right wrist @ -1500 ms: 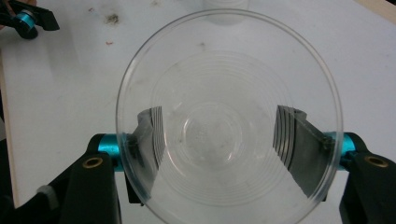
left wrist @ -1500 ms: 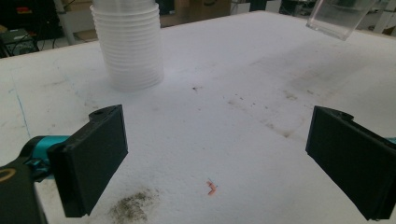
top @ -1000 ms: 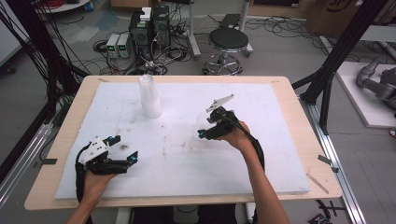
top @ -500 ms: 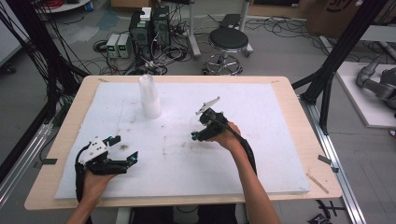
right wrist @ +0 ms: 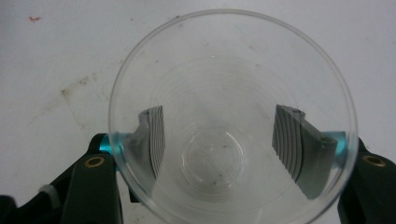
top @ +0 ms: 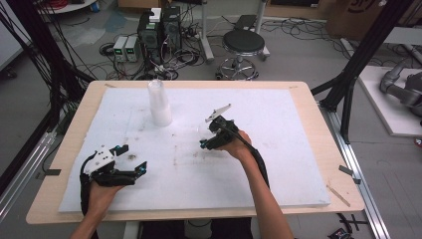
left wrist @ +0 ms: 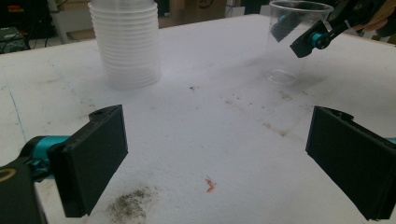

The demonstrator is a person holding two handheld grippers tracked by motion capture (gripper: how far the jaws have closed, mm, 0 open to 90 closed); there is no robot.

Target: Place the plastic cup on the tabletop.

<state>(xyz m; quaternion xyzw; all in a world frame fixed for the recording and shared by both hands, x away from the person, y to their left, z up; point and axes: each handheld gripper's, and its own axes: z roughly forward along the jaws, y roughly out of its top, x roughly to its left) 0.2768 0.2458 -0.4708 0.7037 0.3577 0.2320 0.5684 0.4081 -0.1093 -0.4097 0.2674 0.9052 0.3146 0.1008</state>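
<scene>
A single clear plastic cup (right wrist: 212, 60) stands upright on the white foam board, and my right gripper (right wrist: 224, 140) is shut on it, one jaw on each side of its wall. From the left gripper view, the same cup (left wrist: 289, 32) is at the far right, its base on the board, with the right gripper (left wrist: 310, 42) around it. In the high view the right gripper (top: 206, 137) is mid-table. A stack of clear cups (top: 160, 104) stands at the back left, also in the left gripper view (left wrist: 126, 42). My left gripper (top: 132, 157) rests open near the front left, holding nothing (left wrist: 217, 158).
The white foam board (top: 298, 149) covers most of the wooden table (top: 343, 164). Dark crumbs (left wrist: 130, 205) and a small red scrap (left wrist: 210, 185) lie on the board between the left jaws. A stool (top: 244, 45) and electronics boxes (top: 159, 25) stand on the floor beyond the table.
My right gripper has moved left and slightly toward the person with the cup in it. The left gripper has stayed where it was.
</scene>
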